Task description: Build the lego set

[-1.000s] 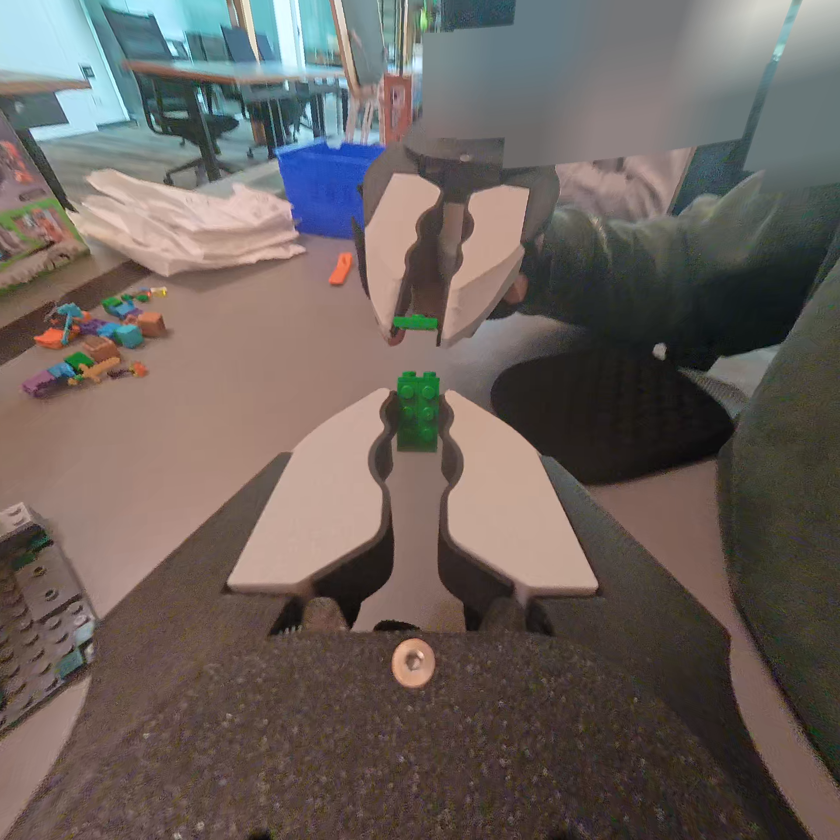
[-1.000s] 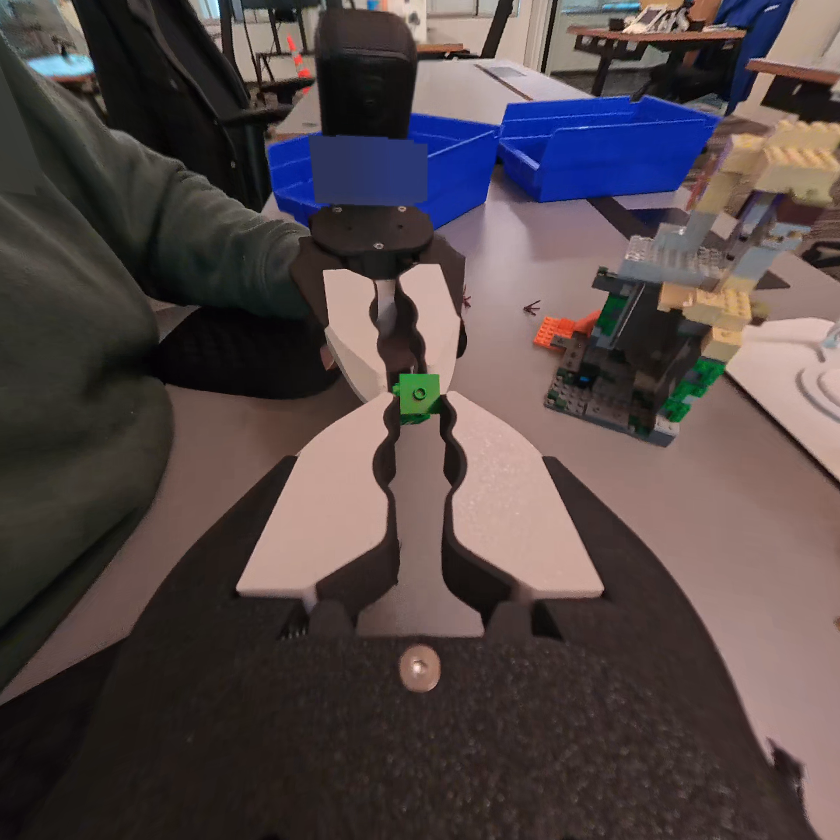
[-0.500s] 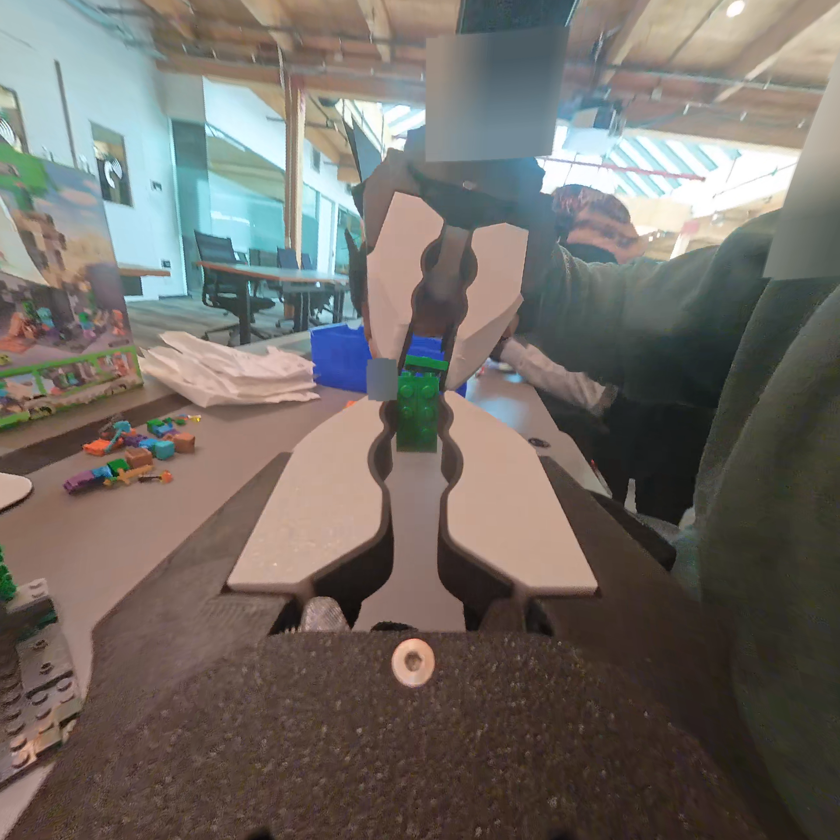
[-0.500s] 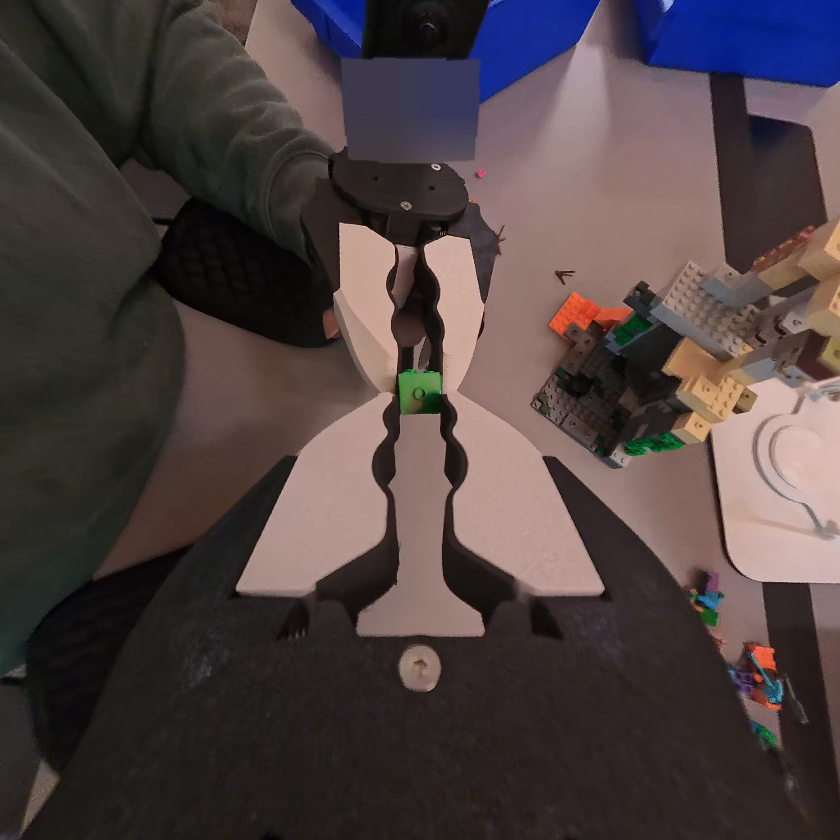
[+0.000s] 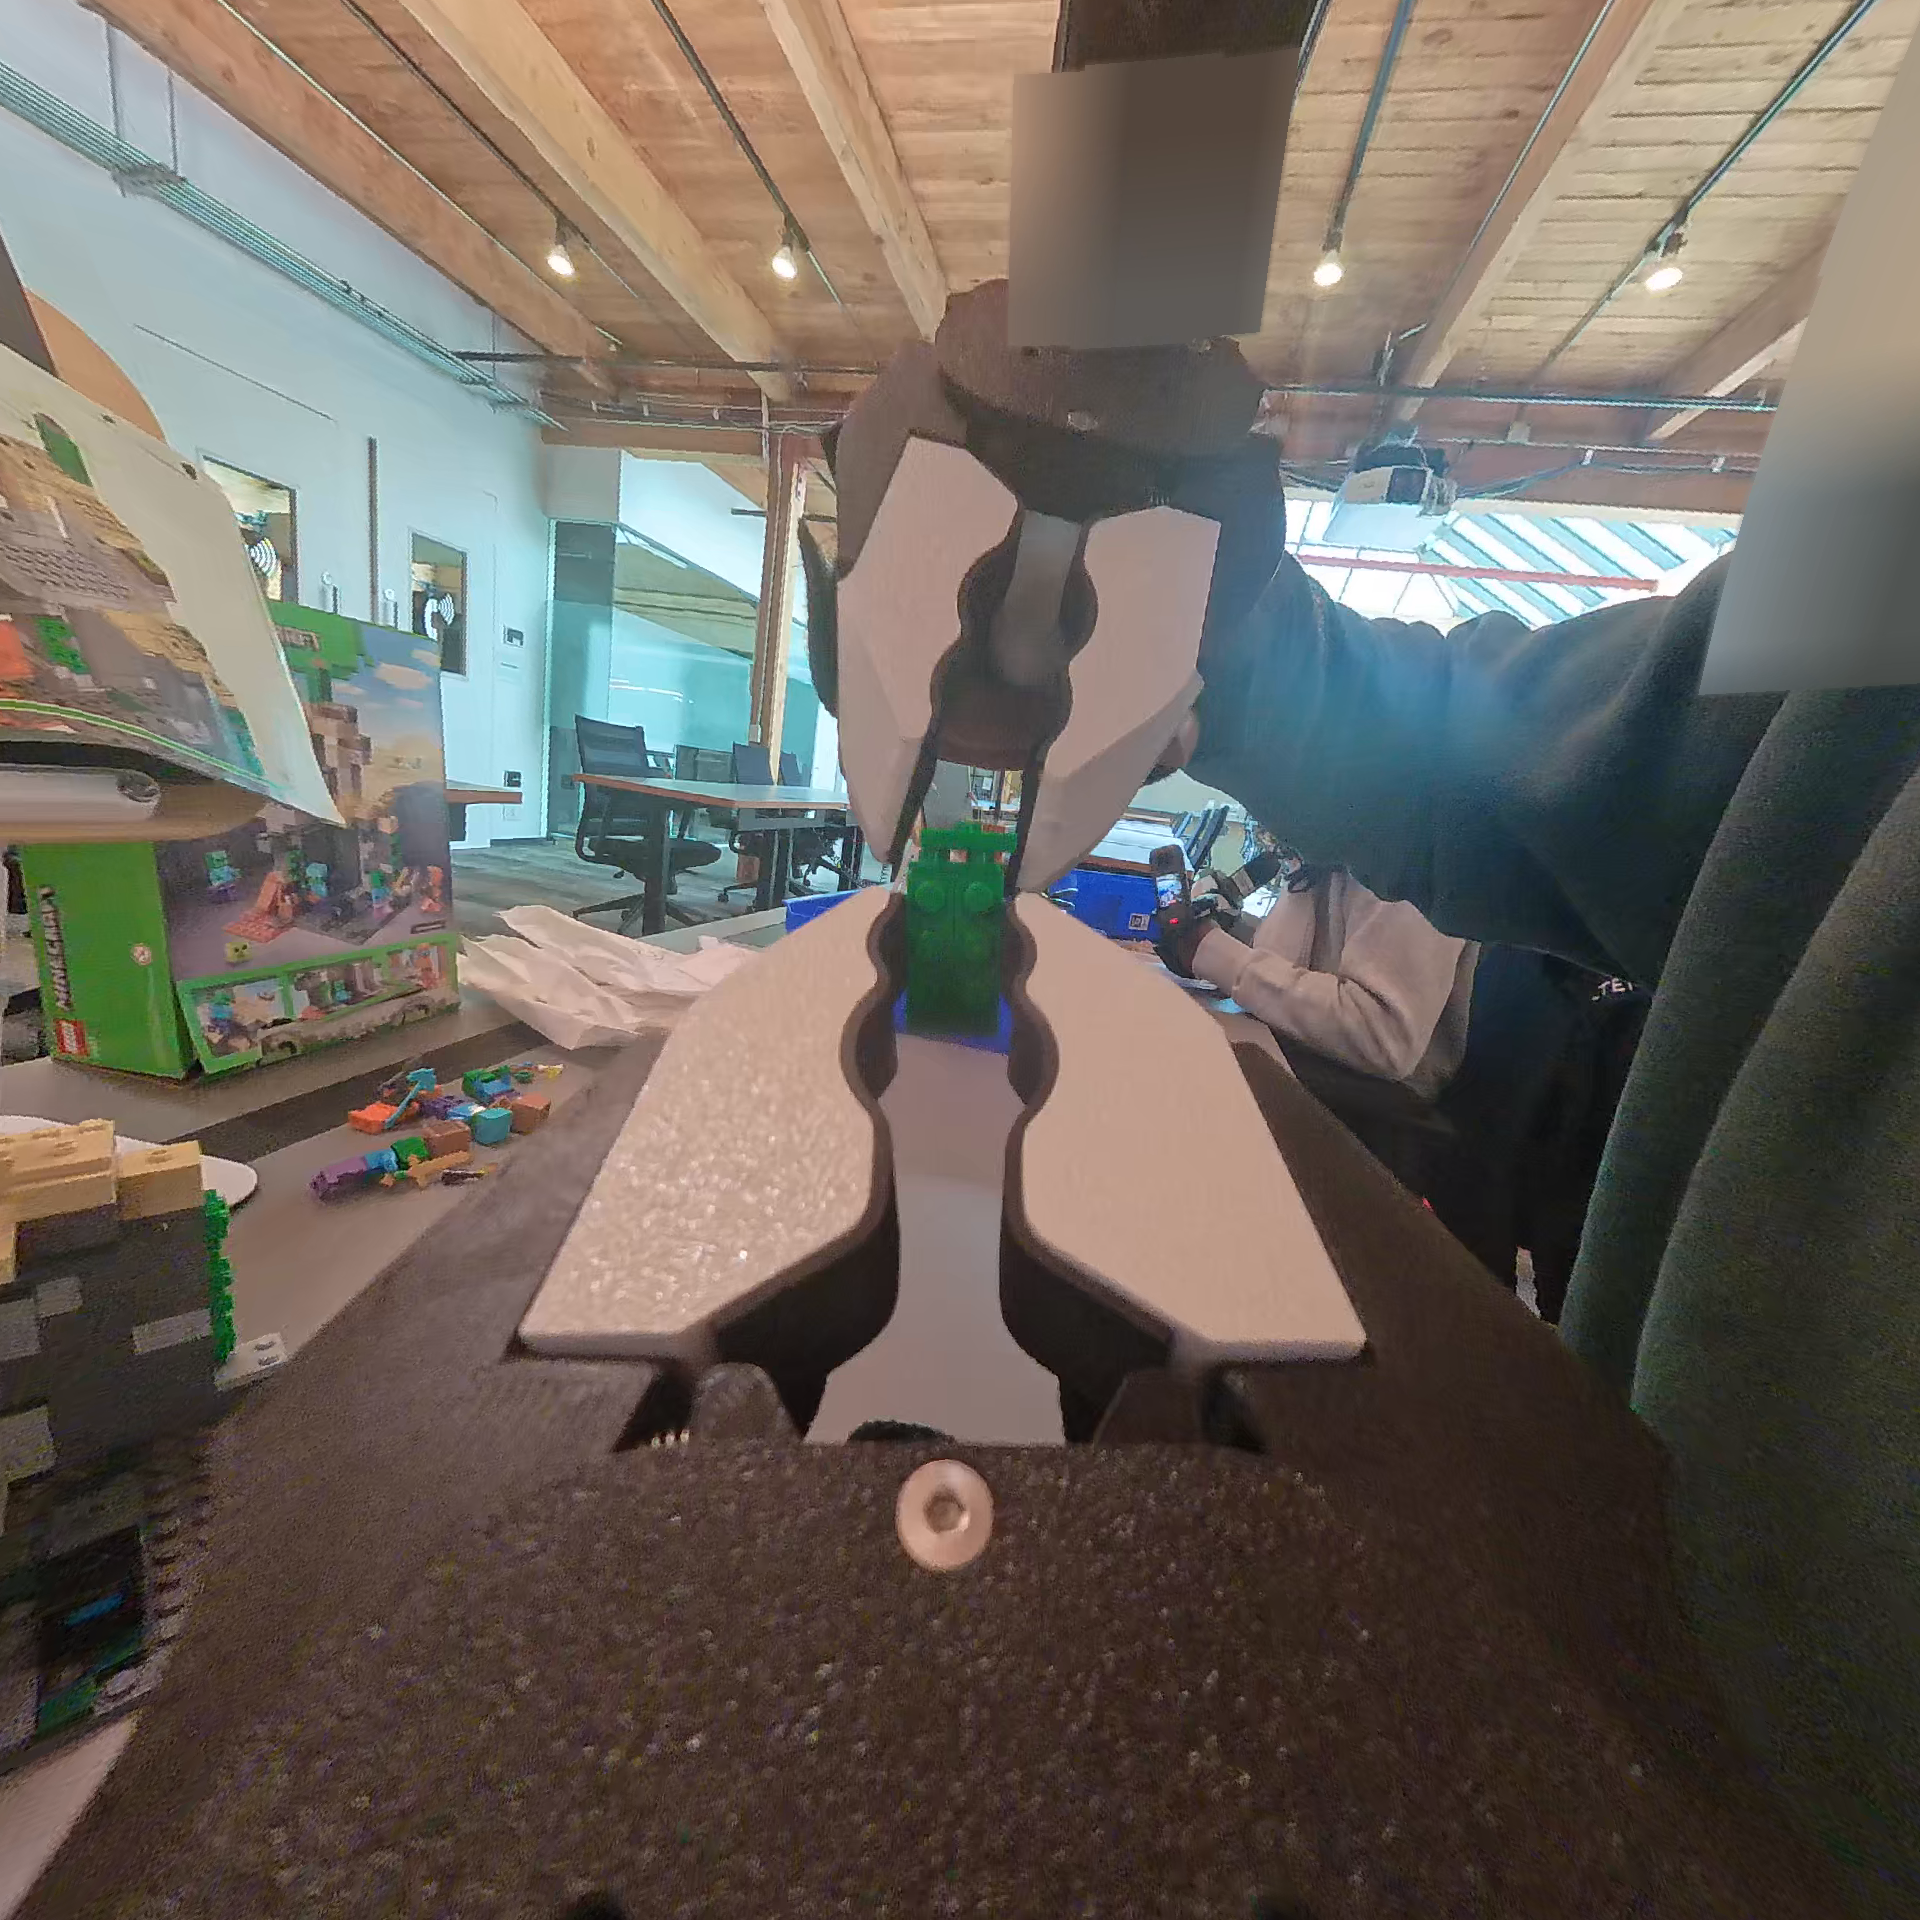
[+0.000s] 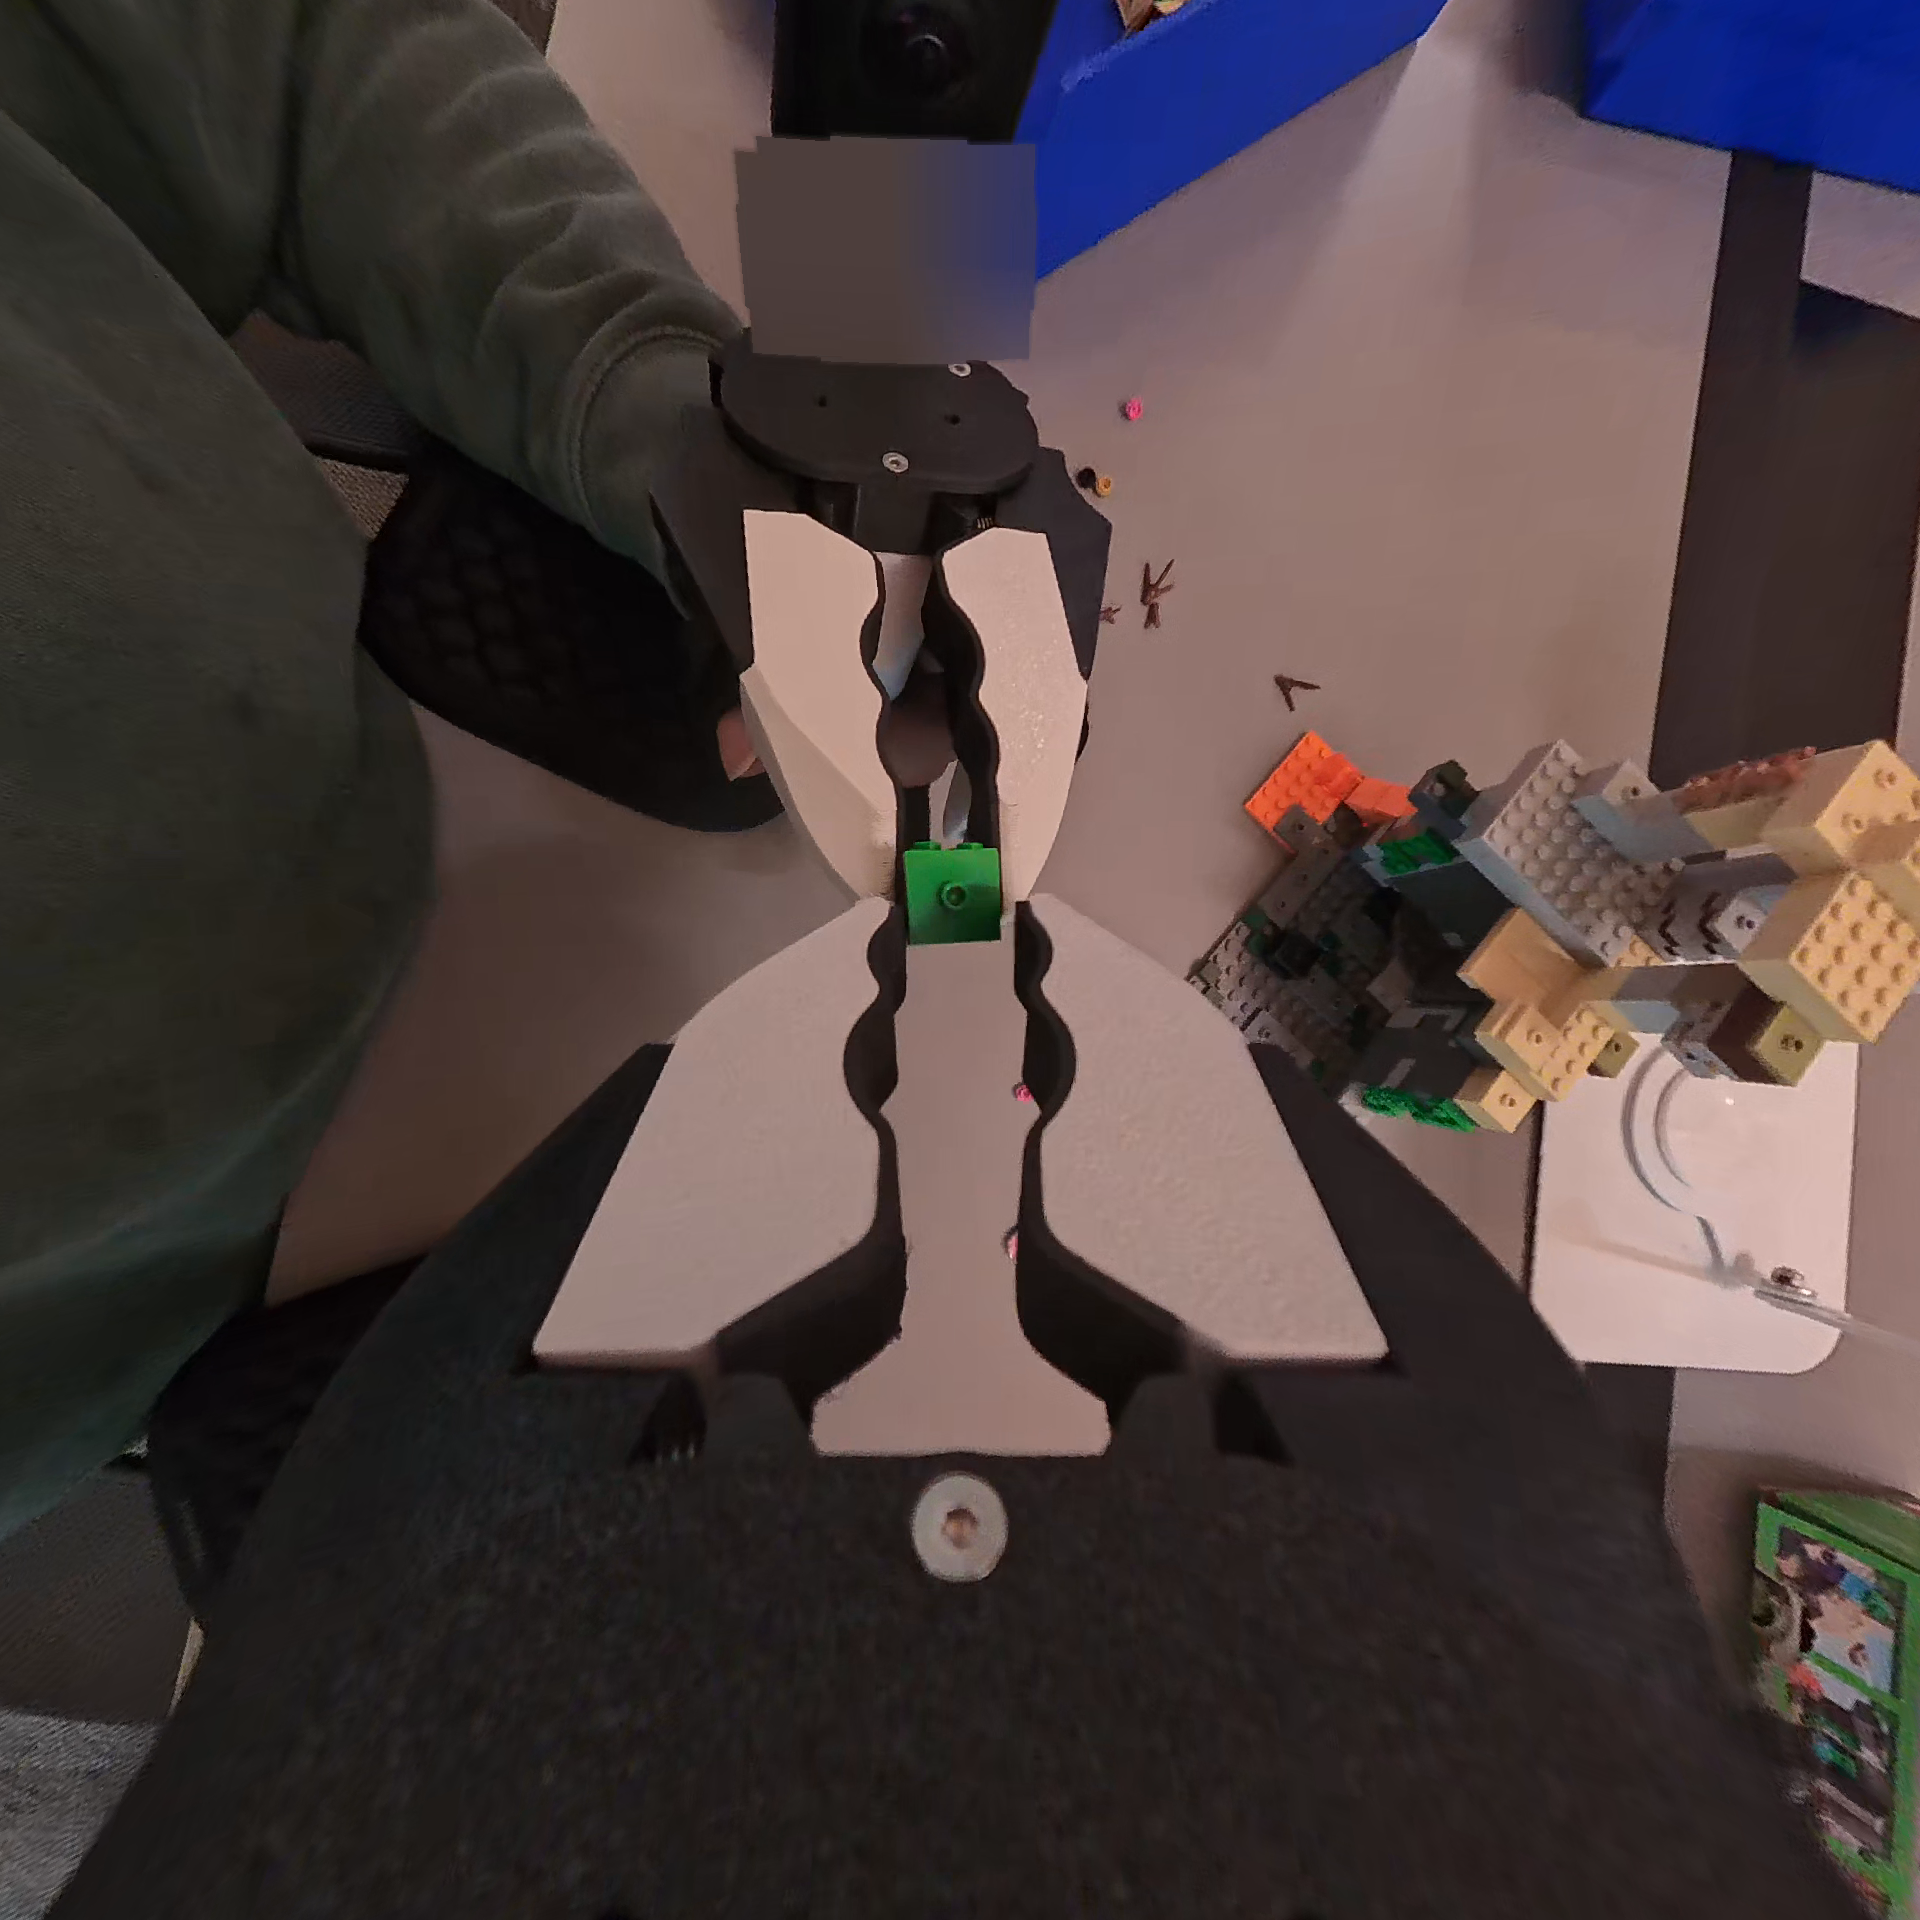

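Wooden ceiling beams run overhead in the left wrist view, where the left hand-held gripper (image 5: pixel 951 914) is closed around a green brick stack (image 5: pixel 954 956), raised above the grey bench (image 5: pixel 312 1236); loose bricks (image 5: pixel 447 1122) lie toward its far left edge. Right wrist view: the right hand-held gripper (image 6: pixel 951 914) pinches a small green piece (image 6: pixel 951 894) against that stack, tip to tip, beside the half-built model (image 6: pixel 1538 935).

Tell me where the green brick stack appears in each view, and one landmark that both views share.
Left wrist view: green stack at centre, held upright between the near jaws.
Right wrist view: green stack at centre, where both grippers' tips meet.
Shared landmark: the grey and tan model.
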### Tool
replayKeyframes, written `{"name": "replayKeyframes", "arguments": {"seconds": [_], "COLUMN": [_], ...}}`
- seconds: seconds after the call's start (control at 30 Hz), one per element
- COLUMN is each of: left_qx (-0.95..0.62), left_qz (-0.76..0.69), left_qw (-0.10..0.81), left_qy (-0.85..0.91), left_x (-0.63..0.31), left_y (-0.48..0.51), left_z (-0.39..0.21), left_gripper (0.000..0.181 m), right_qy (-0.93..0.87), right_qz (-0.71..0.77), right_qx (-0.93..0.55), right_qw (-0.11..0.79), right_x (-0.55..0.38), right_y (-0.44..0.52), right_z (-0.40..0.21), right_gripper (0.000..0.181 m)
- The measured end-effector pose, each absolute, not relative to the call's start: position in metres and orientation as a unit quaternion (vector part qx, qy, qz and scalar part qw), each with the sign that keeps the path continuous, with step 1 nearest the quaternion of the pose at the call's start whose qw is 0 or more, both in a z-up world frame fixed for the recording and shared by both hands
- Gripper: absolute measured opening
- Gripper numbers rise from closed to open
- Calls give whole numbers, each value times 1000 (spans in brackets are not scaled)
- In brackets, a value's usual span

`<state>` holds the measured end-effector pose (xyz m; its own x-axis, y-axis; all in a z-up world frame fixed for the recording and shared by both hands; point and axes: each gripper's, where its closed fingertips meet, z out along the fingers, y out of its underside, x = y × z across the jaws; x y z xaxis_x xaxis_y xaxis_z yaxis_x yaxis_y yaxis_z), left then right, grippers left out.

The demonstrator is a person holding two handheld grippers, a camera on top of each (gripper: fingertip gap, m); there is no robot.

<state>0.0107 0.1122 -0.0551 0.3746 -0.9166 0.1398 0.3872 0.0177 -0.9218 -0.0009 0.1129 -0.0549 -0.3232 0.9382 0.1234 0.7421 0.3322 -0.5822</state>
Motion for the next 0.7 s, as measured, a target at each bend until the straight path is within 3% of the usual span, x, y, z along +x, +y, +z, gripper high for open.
{"name": "replayKeyframes", "arguments": {"seconds": [0.03,0.27,0.53,0.7], "left_qx": [-498,-501,-510,-499], "left_qz": [-493,-497,-478,-484], "left_qw": [663,662,671,667], "left_qy": [263,253,246,268], "left_x": [9,6,6,13], "left_y": [112,114,117,110], "left_z": [-55,-56,-60,-62], "left_gripper": [16,16,16,16], "right_qy": [-783,-743,-421,-379], "right_qz": [217,282,560,626], "right_qx": [-536,-570,-714,-680], "right_qw": [228,206,16,-44], "right_x": [-2,0,18,13], "right_y": [113,108,112,98], "right_z": [-54,-49,-69,-72], "right_gripper": [21,29,55,59]}}
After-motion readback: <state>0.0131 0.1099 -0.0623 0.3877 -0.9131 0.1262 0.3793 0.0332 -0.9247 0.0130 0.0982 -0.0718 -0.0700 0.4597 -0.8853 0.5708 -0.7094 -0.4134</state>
